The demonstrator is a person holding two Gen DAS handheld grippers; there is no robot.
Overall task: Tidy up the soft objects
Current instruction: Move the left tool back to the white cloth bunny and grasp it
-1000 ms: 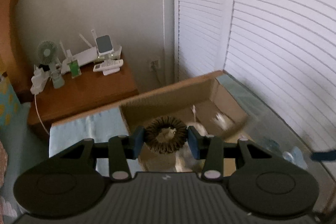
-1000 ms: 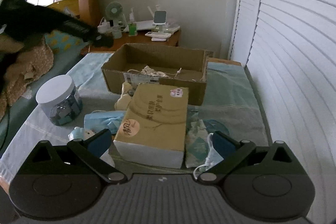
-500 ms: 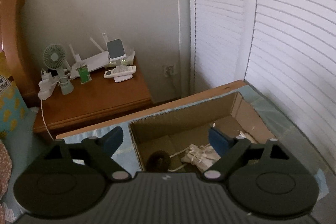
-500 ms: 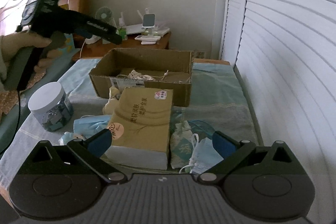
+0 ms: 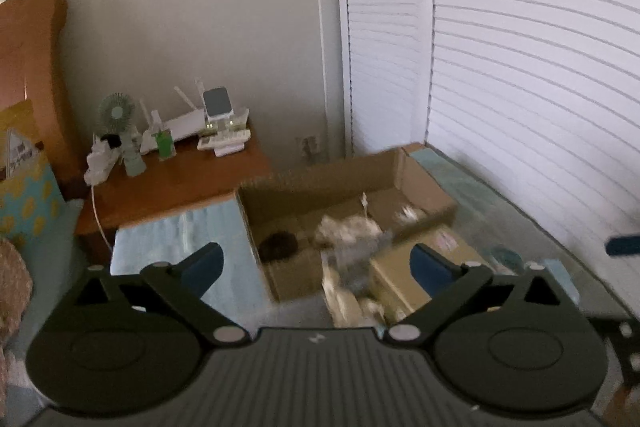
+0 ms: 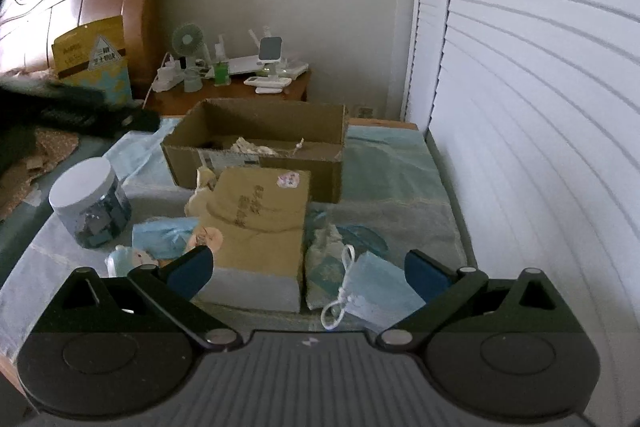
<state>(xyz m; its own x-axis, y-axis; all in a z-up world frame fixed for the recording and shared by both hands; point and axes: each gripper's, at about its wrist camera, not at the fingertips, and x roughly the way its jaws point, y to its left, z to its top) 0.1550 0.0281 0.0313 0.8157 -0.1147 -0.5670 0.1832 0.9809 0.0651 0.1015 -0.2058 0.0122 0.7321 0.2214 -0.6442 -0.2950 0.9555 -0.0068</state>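
Both grippers, left gripper (image 5: 316, 263) and right gripper (image 6: 308, 269), gape empty. Tissue pack (image 6: 260, 223) and jar (image 6: 90, 203) front the cardboard box (image 6: 256, 155) near the bed's far edge.

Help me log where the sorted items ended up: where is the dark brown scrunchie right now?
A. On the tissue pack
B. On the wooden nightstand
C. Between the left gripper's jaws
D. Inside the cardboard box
D: the dark brown scrunchie lies on the floor of the cardboard box, and the left gripper is open with nothing between its jaws.

Black claw (image 6: 308, 269), blue fingertips (image 6: 191, 269)
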